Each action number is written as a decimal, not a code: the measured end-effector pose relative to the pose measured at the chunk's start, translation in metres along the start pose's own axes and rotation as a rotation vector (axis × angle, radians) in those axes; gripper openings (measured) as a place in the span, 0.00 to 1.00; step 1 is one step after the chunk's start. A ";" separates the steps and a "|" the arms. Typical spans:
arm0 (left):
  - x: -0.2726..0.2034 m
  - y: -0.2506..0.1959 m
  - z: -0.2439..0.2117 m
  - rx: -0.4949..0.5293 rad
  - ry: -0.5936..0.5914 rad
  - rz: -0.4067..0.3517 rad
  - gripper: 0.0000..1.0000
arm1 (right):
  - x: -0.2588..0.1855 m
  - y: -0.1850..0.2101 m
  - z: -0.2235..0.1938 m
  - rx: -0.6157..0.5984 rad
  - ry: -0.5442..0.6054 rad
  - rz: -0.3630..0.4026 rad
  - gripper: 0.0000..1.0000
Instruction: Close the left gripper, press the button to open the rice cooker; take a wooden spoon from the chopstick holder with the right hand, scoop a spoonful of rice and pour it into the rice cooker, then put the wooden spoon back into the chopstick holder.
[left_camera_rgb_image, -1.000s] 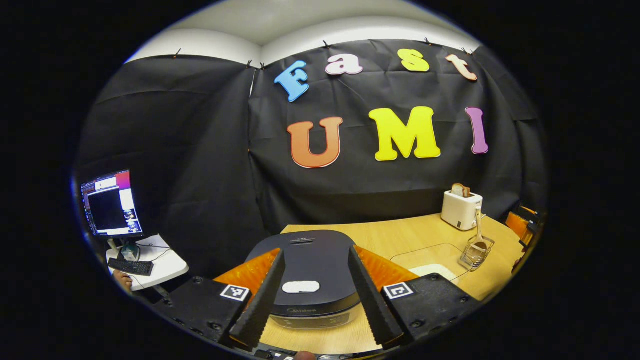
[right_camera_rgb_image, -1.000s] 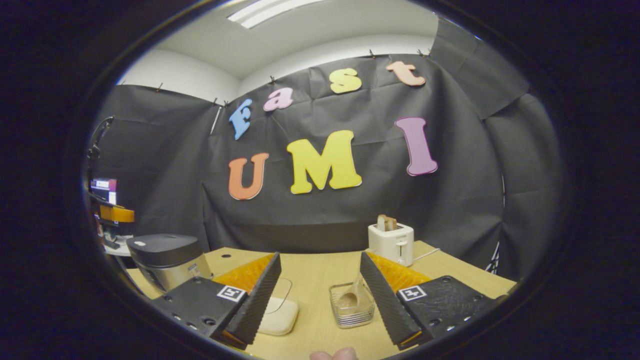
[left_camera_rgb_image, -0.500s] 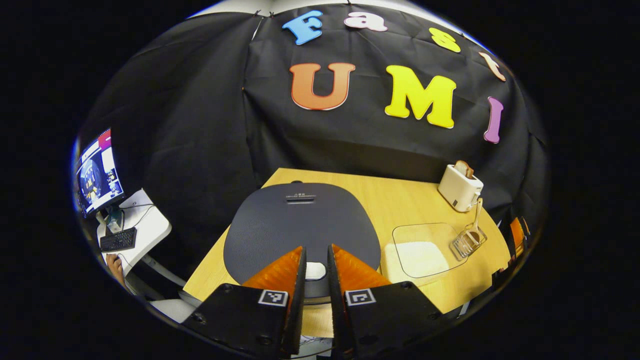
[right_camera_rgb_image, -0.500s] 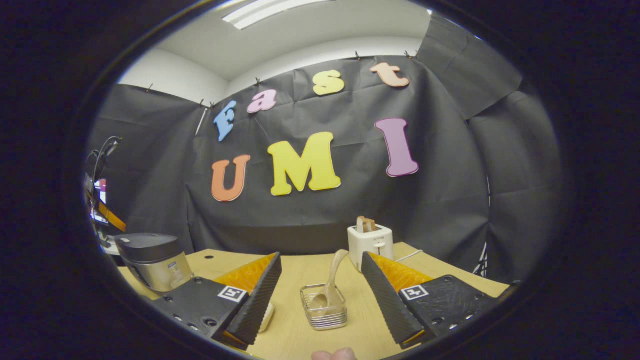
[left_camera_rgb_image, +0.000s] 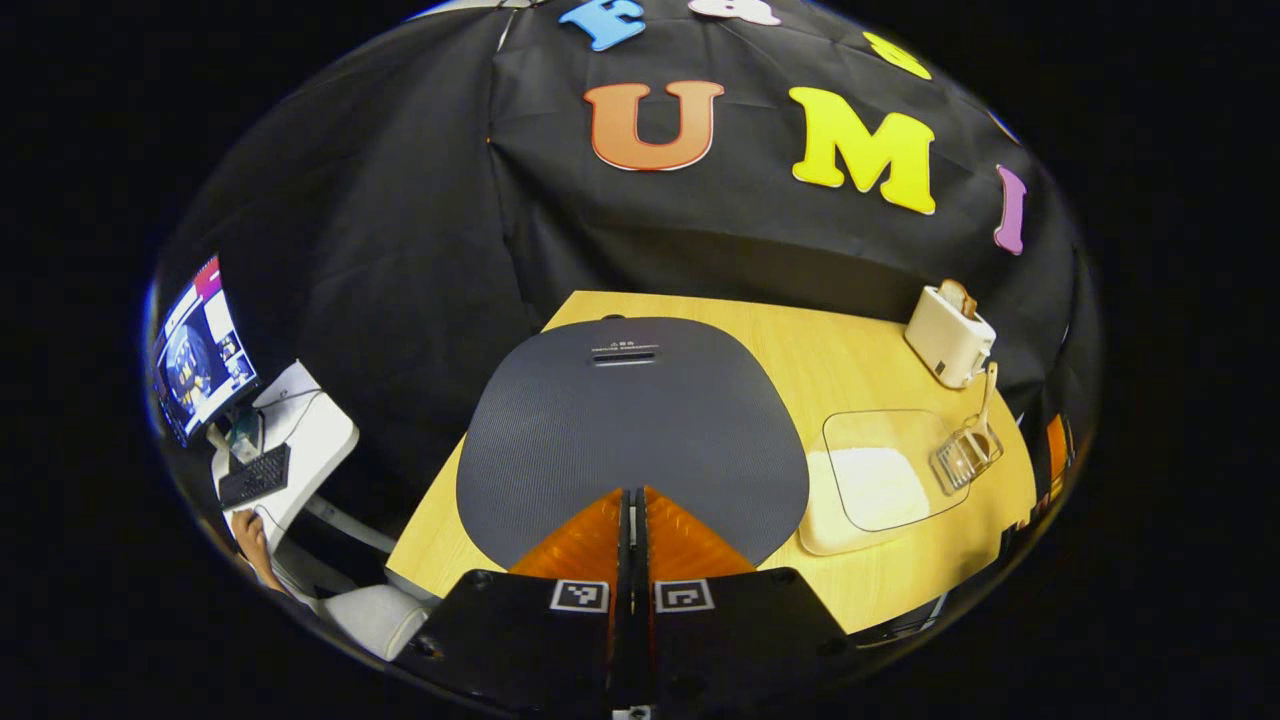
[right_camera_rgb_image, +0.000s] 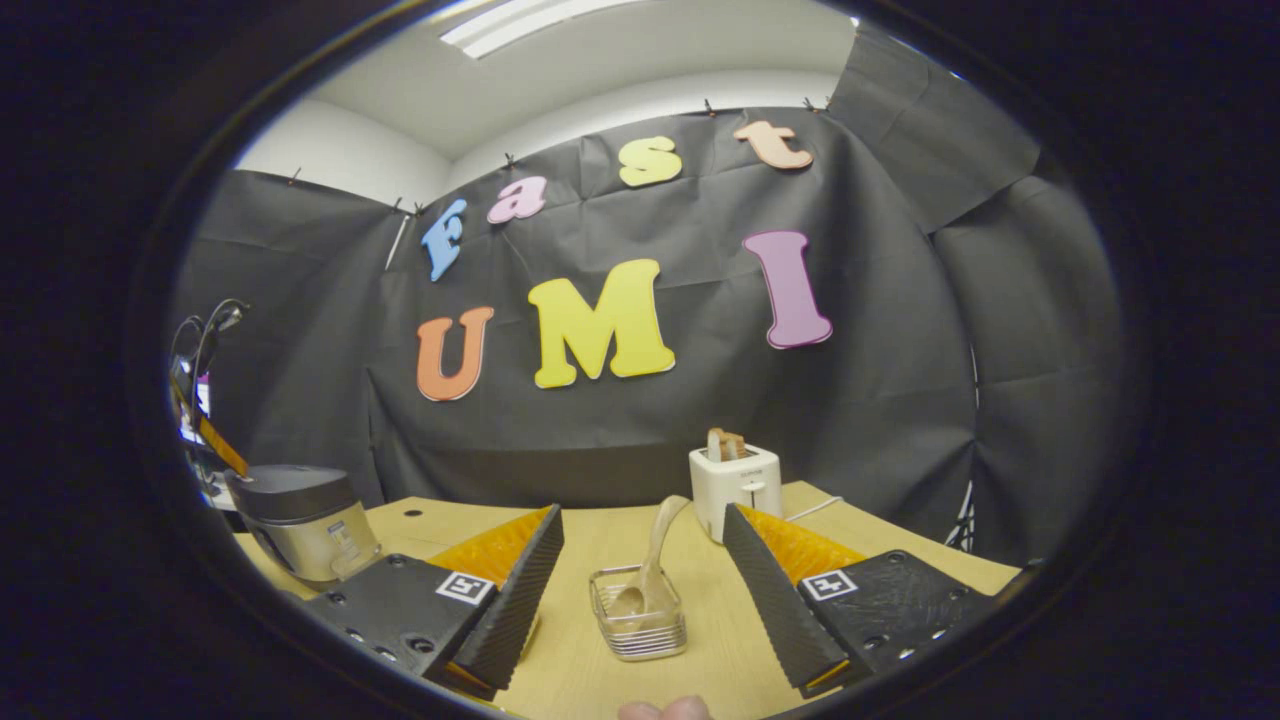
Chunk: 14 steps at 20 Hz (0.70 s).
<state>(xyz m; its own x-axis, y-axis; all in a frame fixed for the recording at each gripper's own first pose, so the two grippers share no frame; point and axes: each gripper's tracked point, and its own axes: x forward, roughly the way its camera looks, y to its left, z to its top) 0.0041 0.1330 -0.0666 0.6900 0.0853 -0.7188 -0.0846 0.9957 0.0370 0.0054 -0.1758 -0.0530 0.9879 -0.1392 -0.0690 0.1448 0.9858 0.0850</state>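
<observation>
1. The left gripper (left_camera_rgb_image: 632, 497) has its jaws pressed together, empty, over the front edge of the rice cooker (left_camera_rgb_image: 632, 425) lid, which is down.
2. The right gripper (right_camera_rgb_image: 640, 540) is spread wide and empty – the wooden spoon (right_camera_rgb_image: 648, 570) stands tilted in the chopstick holder (right_camera_rgb_image: 638, 625) between its fingers, farther off on the table (right_camera_rgb_image: 600, 535).
3. The dish of rice (left_camera_rgb_image: 872, 482) sits between cooker and holder.

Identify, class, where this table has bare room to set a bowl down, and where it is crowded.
Free: the tabletop between the rice cooker and the toaster, towards the wall. Crowded: the right end, where the rice tray, chopstick holder and toaster cluster.
</observation>
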 end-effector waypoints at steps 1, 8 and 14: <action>-0.001 -0.001 0.000 0.056 -0.005 0.011 0.03 | 0.001 0.000 0.000 -0.012 -0.001 -0.003 0.91; 0.002 -0.002 -0.001 0.040 -0.038 0.039 0.03 | -0.006 0.004 -0.013 -0.019 0.015 0.018 0.91; -0.019 0.003 0.041 -0.085 -0.203 0.050 0.05 | -0.013 -0.007 0.005 -0.032 -0.026 -0.008 0.91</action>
<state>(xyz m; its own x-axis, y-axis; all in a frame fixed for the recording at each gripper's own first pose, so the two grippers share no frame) 0.0201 0.1353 -0.0247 0.8133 0.1480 -0.5627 -0.1766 0.9843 0.0038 -0.0084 -0.1816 -0.0476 0.9879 -0.1486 -0.0437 0.1508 0.9872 0.0525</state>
